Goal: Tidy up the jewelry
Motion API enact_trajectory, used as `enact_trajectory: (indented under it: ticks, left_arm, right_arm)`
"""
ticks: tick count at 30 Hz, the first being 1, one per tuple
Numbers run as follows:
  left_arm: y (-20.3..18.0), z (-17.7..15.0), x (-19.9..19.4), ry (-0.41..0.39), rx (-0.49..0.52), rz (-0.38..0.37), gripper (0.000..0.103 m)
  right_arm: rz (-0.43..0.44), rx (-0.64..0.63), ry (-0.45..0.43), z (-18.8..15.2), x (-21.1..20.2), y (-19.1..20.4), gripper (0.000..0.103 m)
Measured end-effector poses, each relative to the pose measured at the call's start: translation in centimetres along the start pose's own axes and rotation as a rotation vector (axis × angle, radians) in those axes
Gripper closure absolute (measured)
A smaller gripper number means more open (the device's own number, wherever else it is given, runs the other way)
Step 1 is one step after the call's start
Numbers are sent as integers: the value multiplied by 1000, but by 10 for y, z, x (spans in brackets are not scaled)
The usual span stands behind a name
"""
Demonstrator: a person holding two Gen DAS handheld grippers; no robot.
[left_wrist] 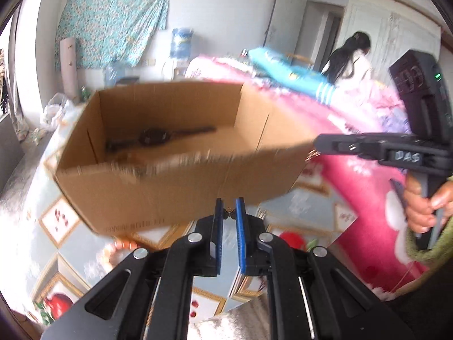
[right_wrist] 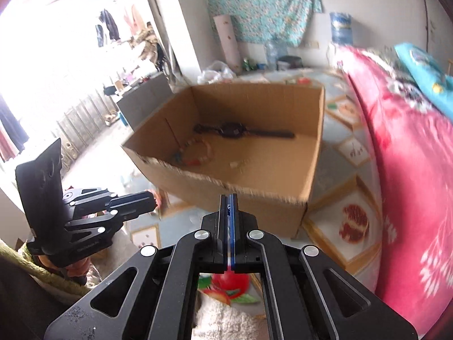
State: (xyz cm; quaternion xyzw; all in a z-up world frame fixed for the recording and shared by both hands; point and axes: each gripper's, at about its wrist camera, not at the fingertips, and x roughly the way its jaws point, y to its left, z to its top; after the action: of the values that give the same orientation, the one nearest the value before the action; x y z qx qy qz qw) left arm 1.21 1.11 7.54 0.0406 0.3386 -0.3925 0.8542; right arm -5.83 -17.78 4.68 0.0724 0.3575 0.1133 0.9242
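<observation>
1. Cardboard box (right_wrist: 254,187) stands open on the patterned mat (right_wrist: 337,155), just ahead of both tools; a black watch (right_wrist: 243,130) and a bead bracelet (right_wrist: 196,150) already lie on its floor, so I judge the step in hand is carrying more pieces over the near wall and dropping them in.
2. Left gripper (left_wrist: 229,206) has its jaws narrow, pinching a small brass-coloured piece (left_wrist: 229,213) at the very tips; that hold is slight, so I would move it smoothly and keep the tips pointing down.
3. Right gripper (right_wrist: 229,198) is pressed fully together; whether anything thin sits between its pads I cannot tell.
4. I would clear the ragged near rim before lowering; catching it could tip the box.
5. I would release over bare cardboard, away from the bracelet, so nothing tangles; then part the jaws only once the tips are well inside.
</observation>
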Motion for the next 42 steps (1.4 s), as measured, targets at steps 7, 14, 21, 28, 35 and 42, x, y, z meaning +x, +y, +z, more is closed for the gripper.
enact_trajectory:
  ticks: [7,14,21,28,35,42]
  left_arm:
    - [4,60,4,-38,37,-29,95]
    - [25,104,75,162,-42,-48,95]
    - [36,122,137,312,-167,-99,95]
    - [42,132,159,353,-276,-149,94]
    - [46,133,157,333,-294,-146,94]
    - [46,124,108,224,-266,-118,94]
  right_arm:
    - [66,-39,-22,52,17,-10,103]
    - [79,25,148,86,84,-40,103]
    - [36,51,242,101,124,-66,103]
    - [11,38,223,113,130,-78,97]
    - [10,61,187,115,117,-86,97]
    - [33,79,92,104,70,-81,93]
